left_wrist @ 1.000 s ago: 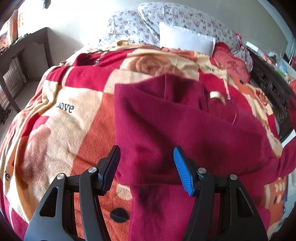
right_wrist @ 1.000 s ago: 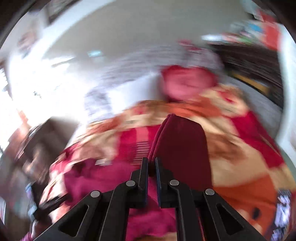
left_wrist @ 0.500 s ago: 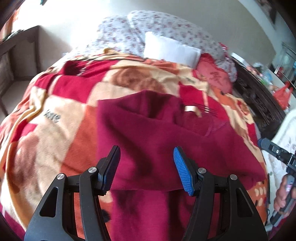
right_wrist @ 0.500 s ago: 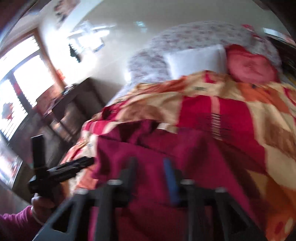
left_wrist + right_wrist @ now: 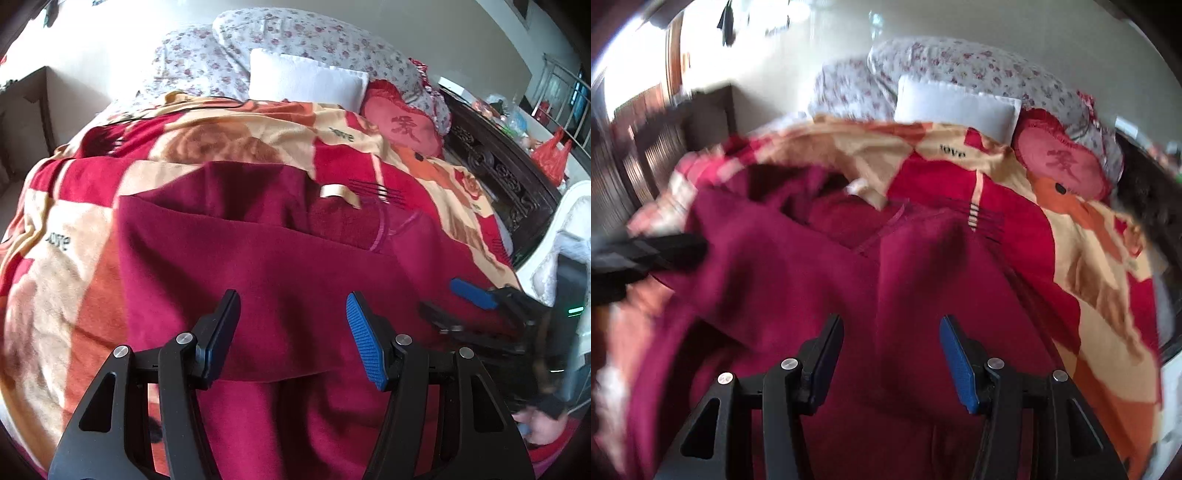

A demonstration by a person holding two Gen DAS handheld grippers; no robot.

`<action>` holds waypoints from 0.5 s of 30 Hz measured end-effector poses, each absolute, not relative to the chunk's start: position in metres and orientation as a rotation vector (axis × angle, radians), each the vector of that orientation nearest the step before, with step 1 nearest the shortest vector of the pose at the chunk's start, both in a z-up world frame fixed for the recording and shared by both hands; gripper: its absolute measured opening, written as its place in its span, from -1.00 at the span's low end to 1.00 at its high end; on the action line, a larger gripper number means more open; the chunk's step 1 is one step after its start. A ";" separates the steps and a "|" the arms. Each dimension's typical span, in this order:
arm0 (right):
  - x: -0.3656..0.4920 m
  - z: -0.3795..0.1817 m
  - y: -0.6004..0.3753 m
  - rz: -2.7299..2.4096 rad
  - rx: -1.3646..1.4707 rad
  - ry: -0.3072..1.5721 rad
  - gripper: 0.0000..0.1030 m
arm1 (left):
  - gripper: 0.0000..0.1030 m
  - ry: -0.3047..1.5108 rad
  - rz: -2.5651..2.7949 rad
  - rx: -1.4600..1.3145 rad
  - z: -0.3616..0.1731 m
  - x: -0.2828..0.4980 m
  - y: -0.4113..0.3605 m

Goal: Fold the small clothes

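Observation:
A dark red fleece garment [image 5: 258, 266] lies spread on the bed, partly folded, with a beige neck label [image 5: 338, 194] at its far edge. My left gripper [image 5: 291, 332] is open and empty just above its near part. My right gripper [image 5: 892, 354] is open and empty over the same garment [image 5: 905, 266]; it also shows in the left wrist view [image 5: 458, 306] at the right. The left gripper shows blurred at the left edge of the right wrist view [image 5: 639, 254].
A red, orange and cream blanket [image 5: 66, 258] covers the bed. A white pillow [image 5: 306, 79], floral pillows [image 5: 295, 37] and a red cushion [image 5: 402, 127] lie at the head. Dark carved furniture [image 5: 495, 170] stands to the right, a wooden shelf [image 5: 646, 147] to the left.
My right gripper let go of the garment's fold and opened, then dropped low over the garment. My left gripper stayed open and shifted slightly over the cloth.

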State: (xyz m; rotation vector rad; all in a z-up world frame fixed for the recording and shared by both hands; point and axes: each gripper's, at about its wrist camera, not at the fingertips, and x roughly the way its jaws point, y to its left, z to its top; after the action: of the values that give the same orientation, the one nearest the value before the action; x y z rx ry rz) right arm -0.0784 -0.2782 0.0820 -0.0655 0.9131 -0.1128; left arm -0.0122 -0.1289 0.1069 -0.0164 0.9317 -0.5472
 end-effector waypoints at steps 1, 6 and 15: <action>-0.075 0.074 -0.279 -0.118 -0.066 0.930 -0.01 | 0.16 0.937 -0.536 -0.022 0.106 -0.010 -0.124; -0.078 0.081 -0.308 -0.124 0.118 0.893 -0.89 | 0.16 0.952 -0.485 -0.034 0.101 -0.004 -0.105; -0.081 0.140 -0.269 0.164 0.213 0.729 -0.95 | 0.16 0.934 -0.443 -0.107 0.109 0.002 -0.083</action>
State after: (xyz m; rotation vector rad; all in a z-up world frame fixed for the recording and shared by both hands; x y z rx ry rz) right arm -0.0813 -0.2685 0.1404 0.2128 0.7294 0.1645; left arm 0.0019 -0.0827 0.1090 -0.1067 0.9344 -0.4434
